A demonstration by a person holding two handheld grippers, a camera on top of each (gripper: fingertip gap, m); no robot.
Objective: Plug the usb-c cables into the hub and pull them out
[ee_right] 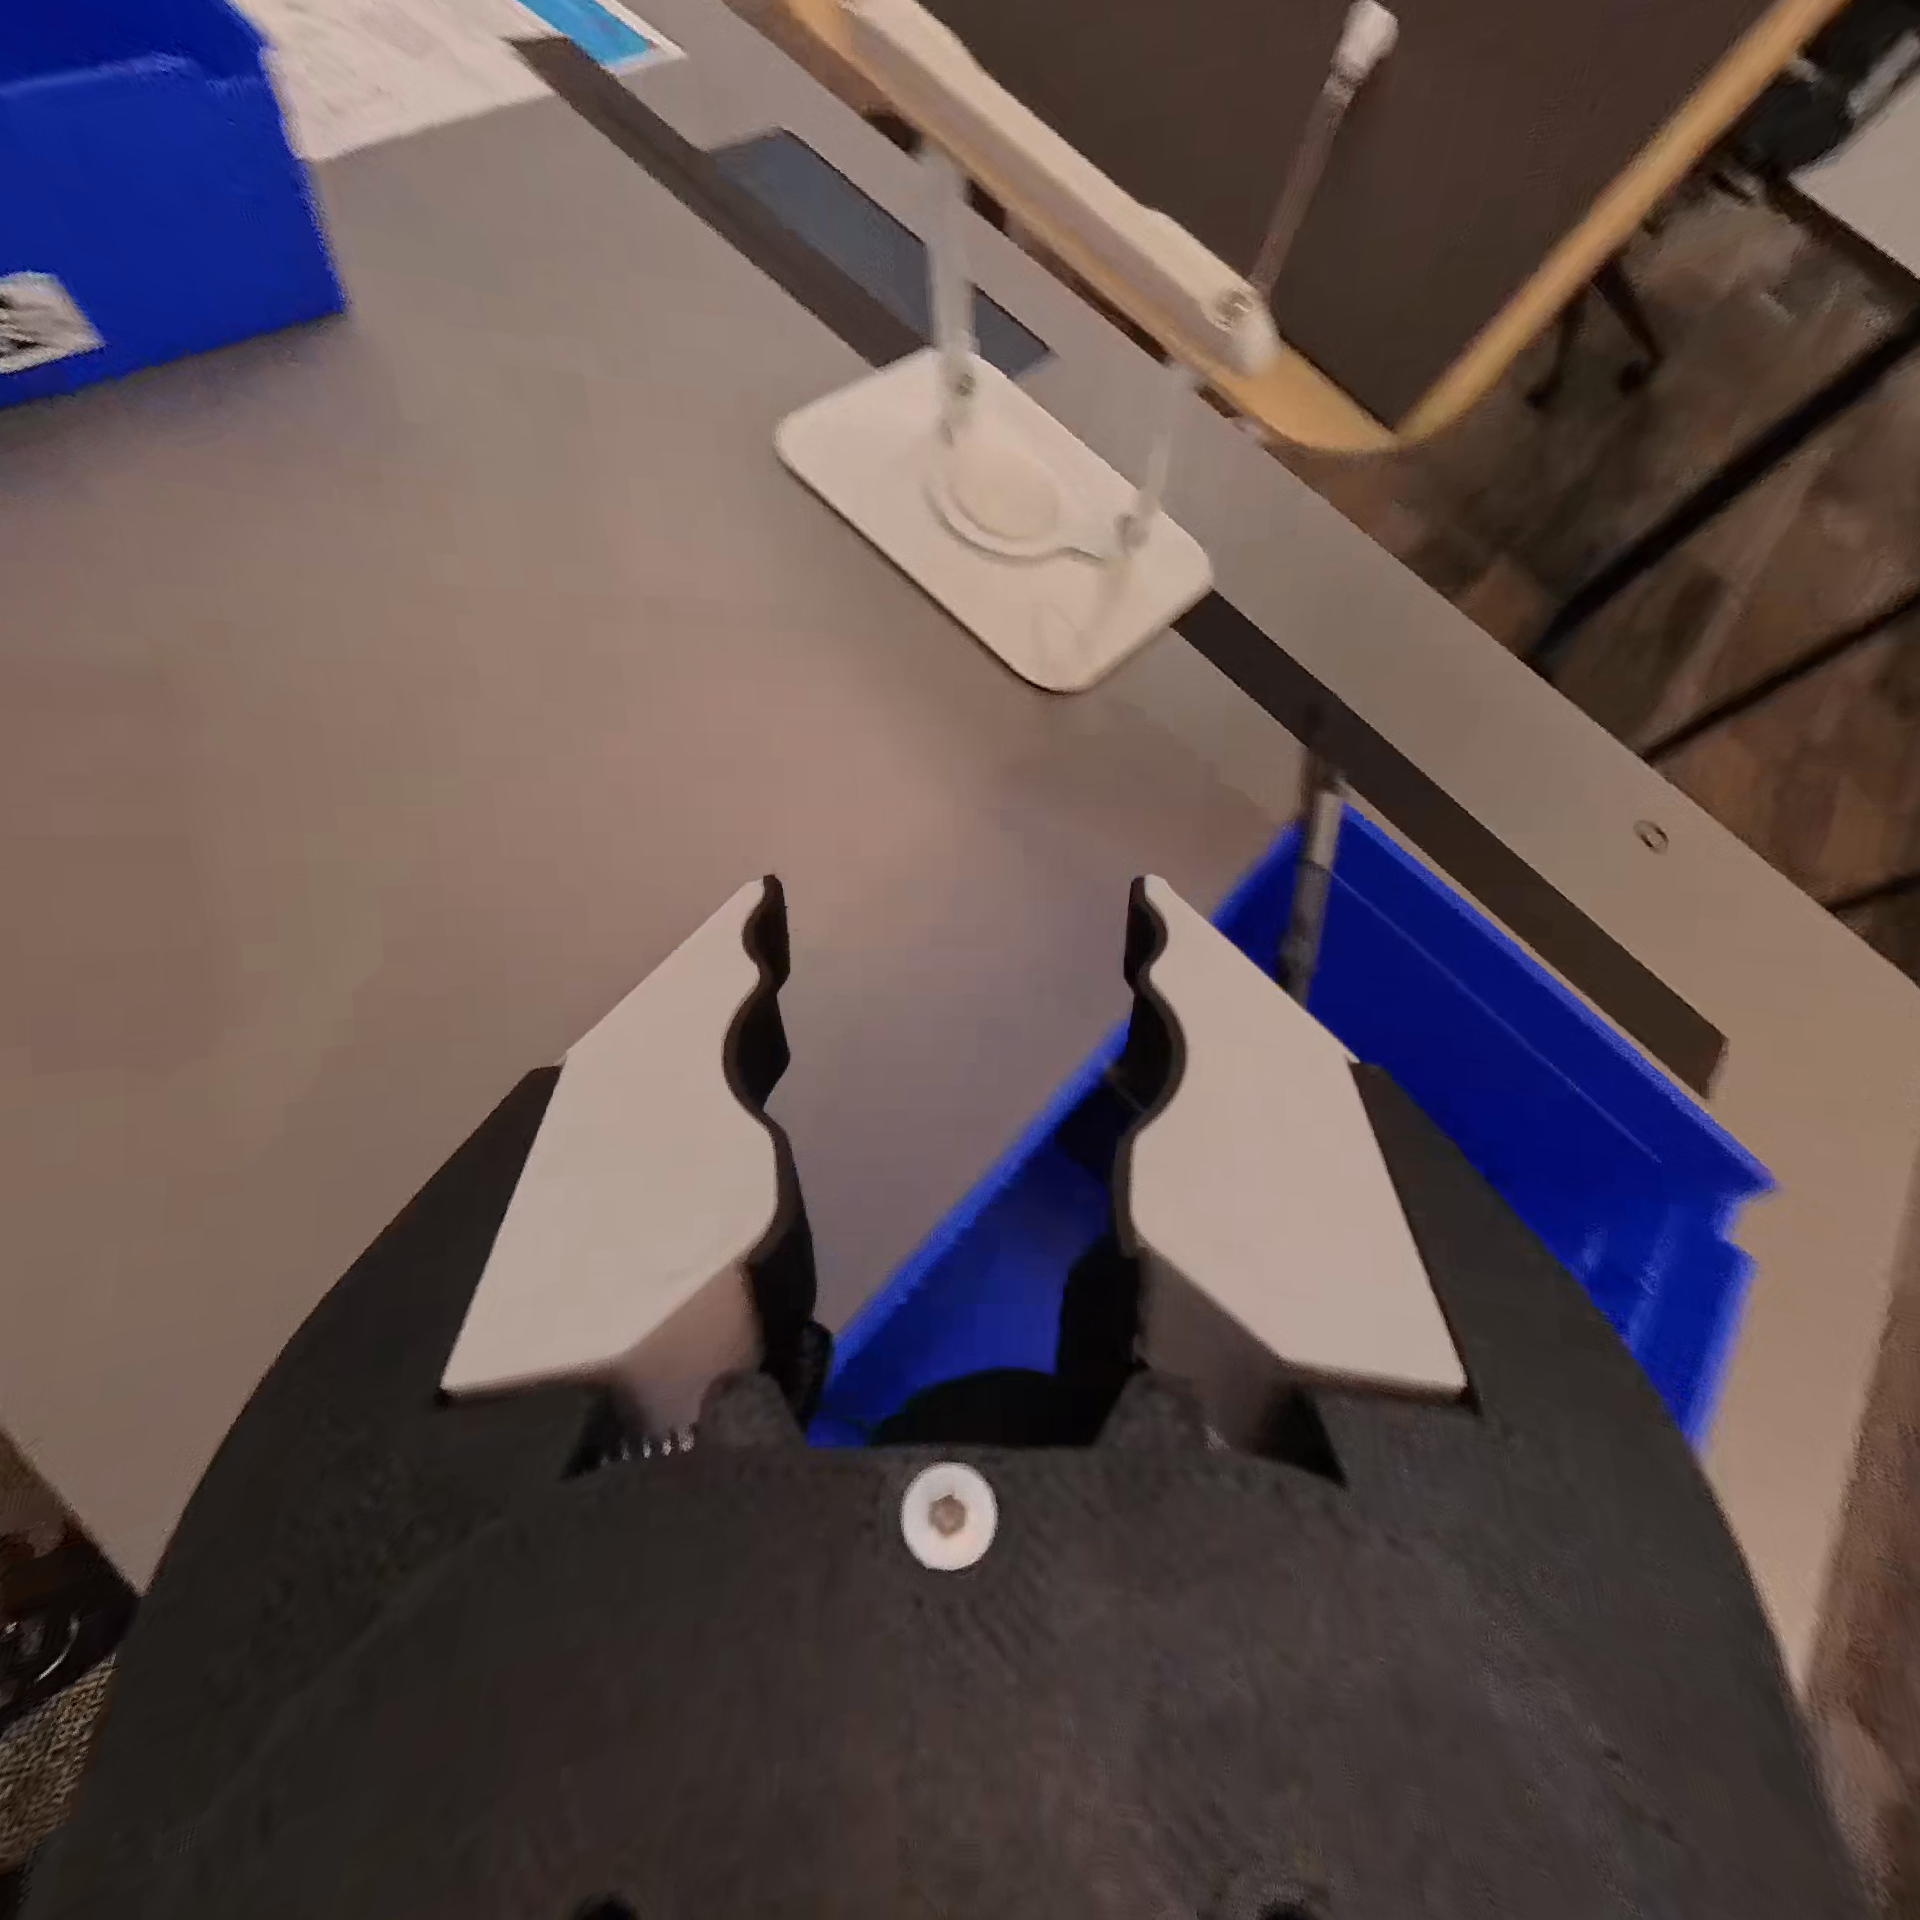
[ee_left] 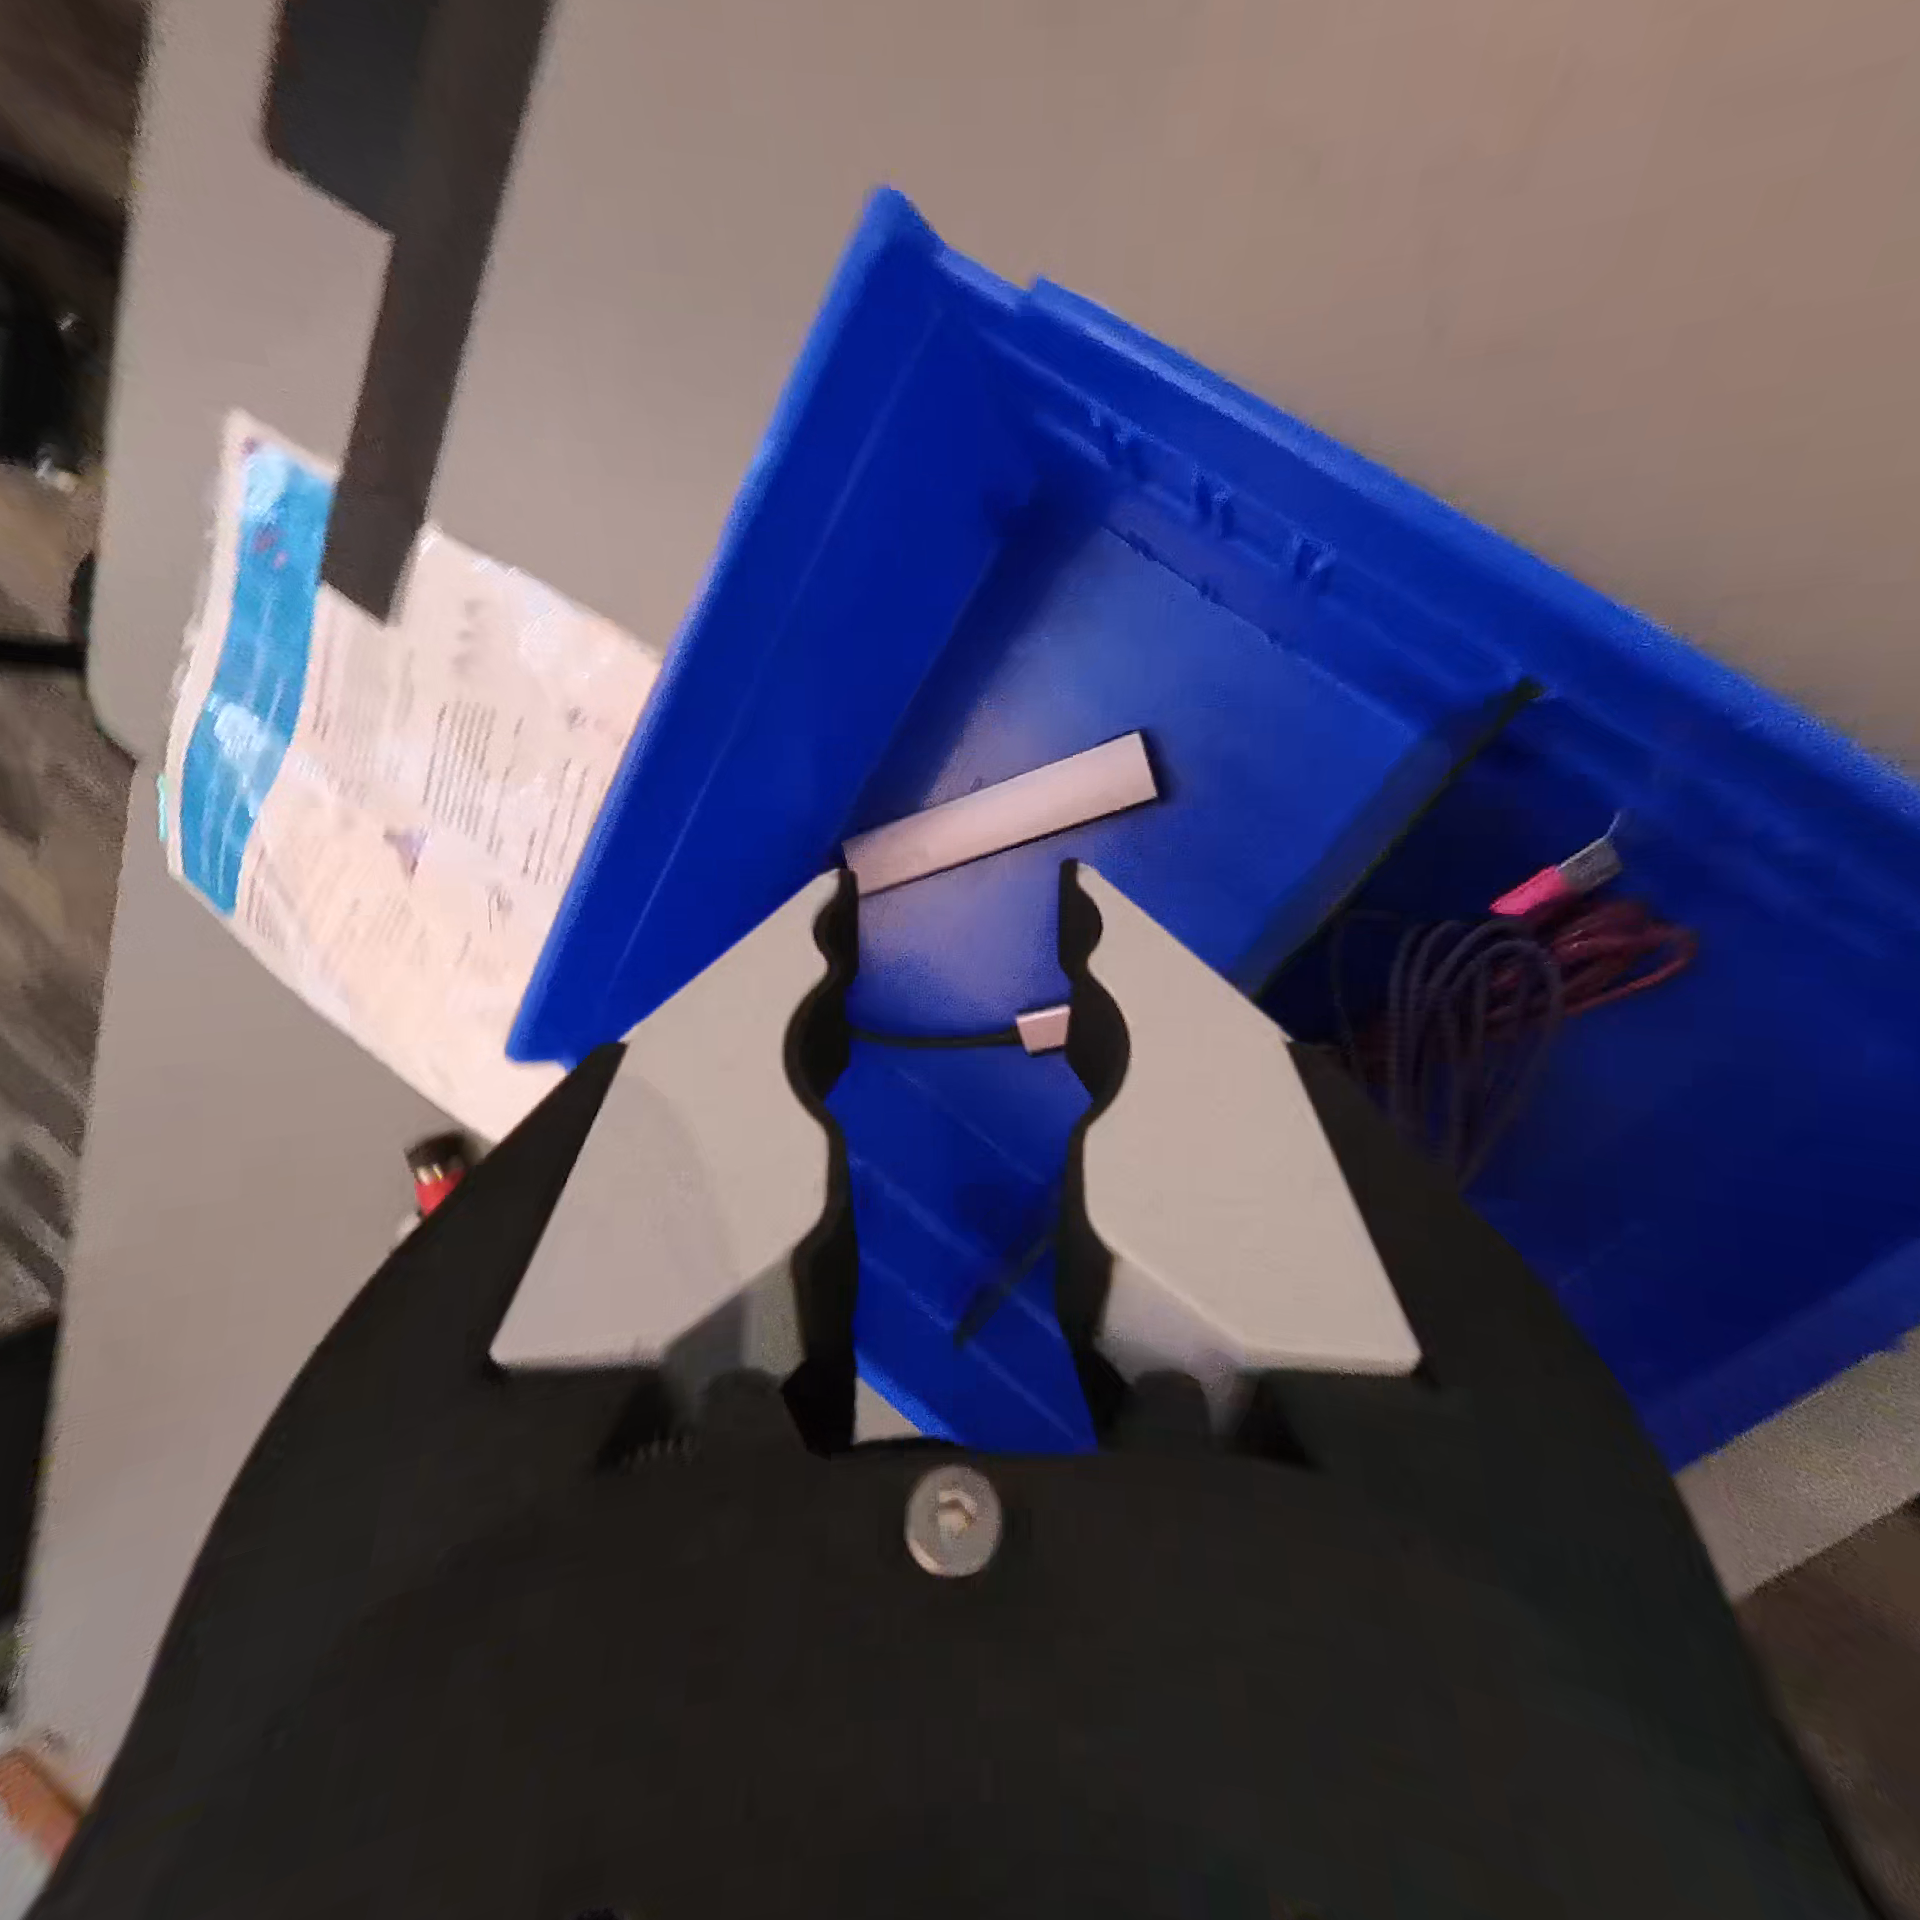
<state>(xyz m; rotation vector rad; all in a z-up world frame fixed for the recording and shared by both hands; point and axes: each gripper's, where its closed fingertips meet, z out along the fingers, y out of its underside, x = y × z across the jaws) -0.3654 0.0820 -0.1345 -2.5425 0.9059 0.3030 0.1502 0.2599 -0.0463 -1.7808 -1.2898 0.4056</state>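
Two blue bins (ee_right: 1507, 1060) (ee_right: 135, 208), one silver hub (ee_left: 1003, 810), one coiled purple-pink cable (ee_left: 1496, 997), one thin black cable (ee_left: 935, 1037), one white stand (ee_right: 997, 520), one printed sheet (ee_left: 416, 748).

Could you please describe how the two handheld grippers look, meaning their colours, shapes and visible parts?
The left gripper and the right gripper look alike: a broad black body with a rough, printed-looking surface, one round silver screw at its centre, and two wedge-shaped light grey jaws lined with wavy black inner pads. No cables, markings or sleeves are visible on either.
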